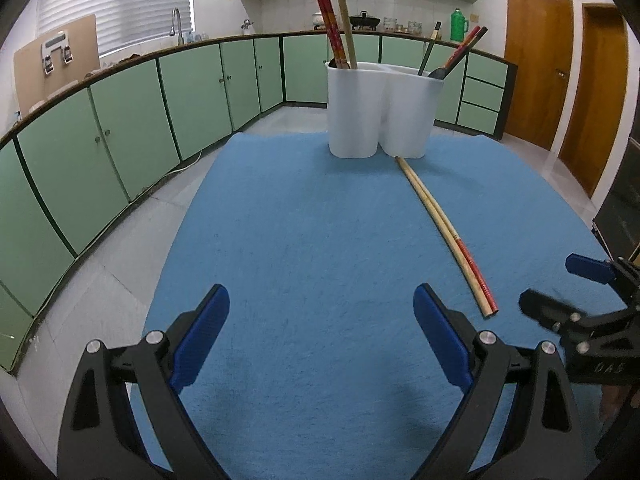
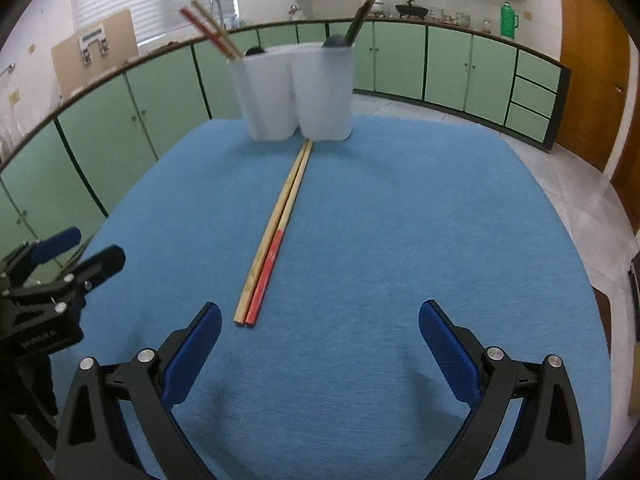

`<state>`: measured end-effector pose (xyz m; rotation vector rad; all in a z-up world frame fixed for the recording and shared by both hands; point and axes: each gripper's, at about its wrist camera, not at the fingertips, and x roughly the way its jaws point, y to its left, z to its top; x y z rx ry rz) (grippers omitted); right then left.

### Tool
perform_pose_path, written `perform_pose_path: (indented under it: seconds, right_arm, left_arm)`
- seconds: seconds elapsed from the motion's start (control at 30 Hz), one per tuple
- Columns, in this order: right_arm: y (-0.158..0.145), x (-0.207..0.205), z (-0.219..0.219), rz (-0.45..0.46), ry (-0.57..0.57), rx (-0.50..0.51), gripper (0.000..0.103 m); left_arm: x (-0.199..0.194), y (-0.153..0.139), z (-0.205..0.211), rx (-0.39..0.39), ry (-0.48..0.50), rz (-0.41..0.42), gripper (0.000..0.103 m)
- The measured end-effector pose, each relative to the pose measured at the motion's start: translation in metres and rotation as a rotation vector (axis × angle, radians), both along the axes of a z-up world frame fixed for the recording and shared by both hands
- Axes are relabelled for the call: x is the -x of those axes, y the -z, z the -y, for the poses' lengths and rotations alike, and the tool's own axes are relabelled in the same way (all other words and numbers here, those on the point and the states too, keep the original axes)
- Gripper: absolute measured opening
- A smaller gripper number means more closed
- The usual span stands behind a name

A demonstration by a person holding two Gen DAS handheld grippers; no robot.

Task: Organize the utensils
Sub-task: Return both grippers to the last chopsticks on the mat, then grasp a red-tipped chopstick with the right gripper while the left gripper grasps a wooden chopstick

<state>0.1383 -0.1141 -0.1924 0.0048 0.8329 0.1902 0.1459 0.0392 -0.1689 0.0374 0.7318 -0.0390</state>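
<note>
Left wrist view: left gripper (image 1: pixel 321 322) spread wide, holding nothing, over the blue table (image 1: pixel 304 232). Two chopsticks (image 1: pixel 444 232) lie near the white holder (image 1: pixel 380 108).

Right wrist view: right gripper (image 2: pixel 320 338) also spread, chopsticks (image 2: pixel 276 232) just ahead. Looks like pre-pickup; next, I'd guess, pinch one near its end.

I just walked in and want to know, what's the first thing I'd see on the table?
Two long chopsticks lie side by side in the middle of the blue cloth, one plain wood, one part red. Behind them stands a white holder with more utensils sticking up. Both grippers, left and right, wait open nearby.
</note>
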Motion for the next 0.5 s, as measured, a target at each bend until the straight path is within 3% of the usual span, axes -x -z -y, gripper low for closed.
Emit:
perform_pose_path:
  seconds: [0.5]
  right_arm:
    - [0.016, -0.014, -0.01, -0.068, -0.005, 0.061, 0.088]
  left_arm:
    - [-0.005, 0.008, -0.002, 0.013, 0.006, -0.015, 0.09]
